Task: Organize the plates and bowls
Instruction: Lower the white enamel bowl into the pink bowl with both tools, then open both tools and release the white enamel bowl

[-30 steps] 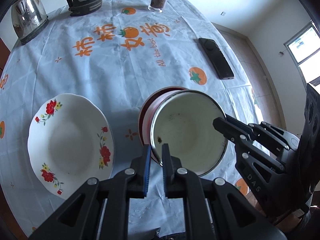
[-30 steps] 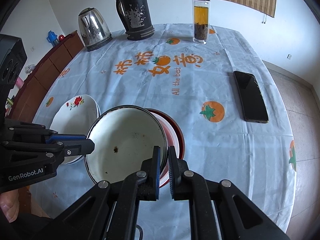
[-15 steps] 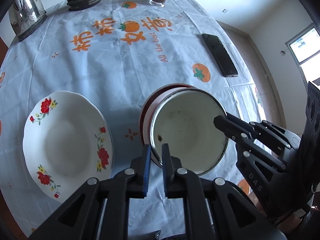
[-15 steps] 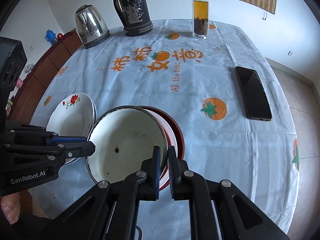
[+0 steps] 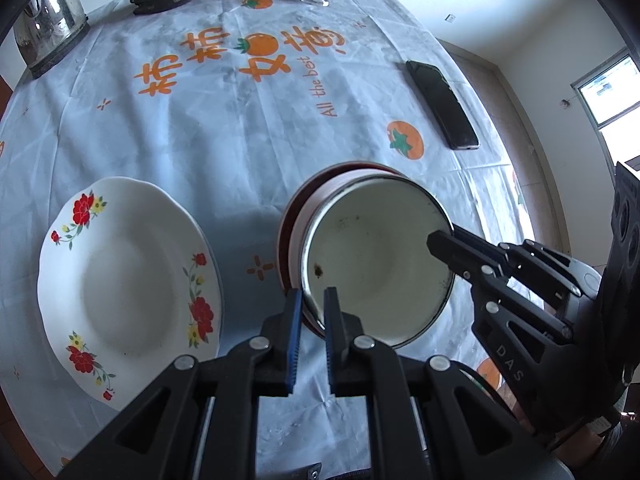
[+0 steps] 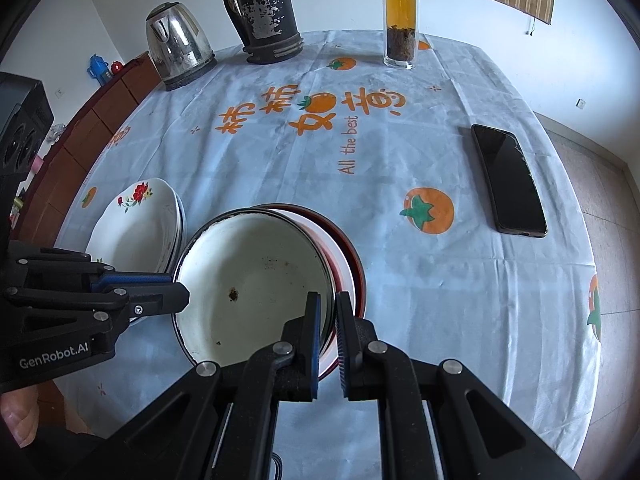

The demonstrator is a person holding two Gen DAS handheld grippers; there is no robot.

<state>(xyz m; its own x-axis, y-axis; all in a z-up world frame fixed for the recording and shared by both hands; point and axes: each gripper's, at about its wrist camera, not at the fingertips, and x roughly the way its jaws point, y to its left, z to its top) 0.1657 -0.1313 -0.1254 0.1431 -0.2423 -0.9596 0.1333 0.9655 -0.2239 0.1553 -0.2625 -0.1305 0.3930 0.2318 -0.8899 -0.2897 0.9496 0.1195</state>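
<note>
A white enamel bowl with a dark rim sits nested over a red bowl near the table's front edge. My left gripper is shut on the enamel bowl's near-left rim. My right gripper is shut on its near-right rim. Each gripper also shows in the other's view, the right gripper and the left gripper both at the rim. Whether the enamel bowl rests on the red one or hangs just above it I cannot tell. A stack of white floral plates lies to the left.
On the blue tablecloth a black phone lies to the right. A steel kettle, a dark worn jug and a glass tea bottle stand at the far edge. A wooden cabinet runs along the left.
</note>
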